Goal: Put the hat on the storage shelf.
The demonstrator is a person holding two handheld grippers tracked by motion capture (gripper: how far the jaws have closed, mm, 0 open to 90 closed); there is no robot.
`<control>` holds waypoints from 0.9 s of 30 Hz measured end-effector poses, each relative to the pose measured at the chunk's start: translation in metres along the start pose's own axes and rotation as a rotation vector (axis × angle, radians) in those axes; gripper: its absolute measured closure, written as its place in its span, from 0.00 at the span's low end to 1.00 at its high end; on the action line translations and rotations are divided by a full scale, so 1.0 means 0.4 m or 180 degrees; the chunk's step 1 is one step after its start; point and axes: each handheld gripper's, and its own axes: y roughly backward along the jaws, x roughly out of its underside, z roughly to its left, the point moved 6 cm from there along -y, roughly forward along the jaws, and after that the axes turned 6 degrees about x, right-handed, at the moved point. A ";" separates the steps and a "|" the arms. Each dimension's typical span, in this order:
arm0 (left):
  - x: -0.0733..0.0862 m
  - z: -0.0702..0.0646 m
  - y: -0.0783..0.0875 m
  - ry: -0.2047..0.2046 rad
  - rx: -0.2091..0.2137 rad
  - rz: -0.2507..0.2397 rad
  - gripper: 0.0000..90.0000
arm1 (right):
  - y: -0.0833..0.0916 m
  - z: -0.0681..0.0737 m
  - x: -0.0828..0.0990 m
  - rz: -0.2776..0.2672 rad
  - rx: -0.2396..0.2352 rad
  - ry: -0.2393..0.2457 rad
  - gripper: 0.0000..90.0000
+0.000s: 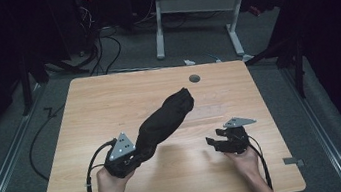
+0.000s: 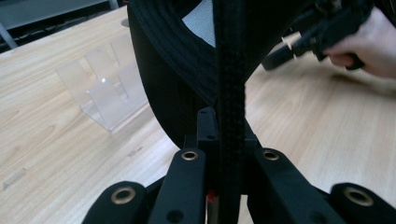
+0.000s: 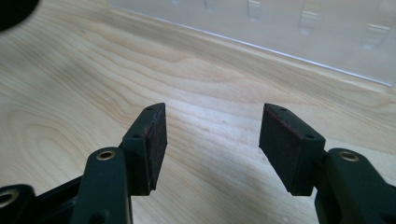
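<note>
Black ribbed fabric cap point(image 1: 166, 116), clear plastic stand point(image 2: 105, 88), wooden table point(image 1: 108, 99)

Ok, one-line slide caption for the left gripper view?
Left gripper shut on the rim of a black cap above the wooden table, clear plastic stand behind.

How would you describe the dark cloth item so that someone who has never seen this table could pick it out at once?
Start at the wooden table. Near its front edge, the left gripper has its jaws shut on a black garment that rises slantwise toward the table's middle. It is the soft, dark, bulky thing; the clear plastic stand nearby is rigid and see-through.
</note>
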 end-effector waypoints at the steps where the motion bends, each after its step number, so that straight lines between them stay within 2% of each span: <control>1: -0.006 0.002 -0.004 0.0020 -0.0005 -0.0023 0.96 | -0.002 -0.001 0.005 0.0000 0.0029 0.0016 0.46; 9: -0.053 0.022 -0.031 0.0125 -0.0079 -0.0212 0.96 | -0.016 -0.012 0.040 0.0052 0.0205 0.0072 0.46; 16: -0.077 0.039 -0.047 0.0183 -0.0144 -0.0307 0.96 | -0.028 -0.012 0.053 0.0107 0.0352 0.0227 0.47; 18: -0.086 0.044 -0.053 0.0192 -0.0176 -0.0349 0.96 | -0.029 -0.010 0.053 0.0110 0.0366 0.0259 0.47; 21: -0.106 0.048 -0.060 0.0272 -0.0166 -0.0451 0.96 | -0.029 -0.007 0.053 0.0119 0.0381 0.0245 0.46; 27: -0.135 0.061 -0.075 0.0278 -0.0179 -0.0558 0.96 | -0.029 -0.006 0.053 0.0117 0.0394 0.0245 0.45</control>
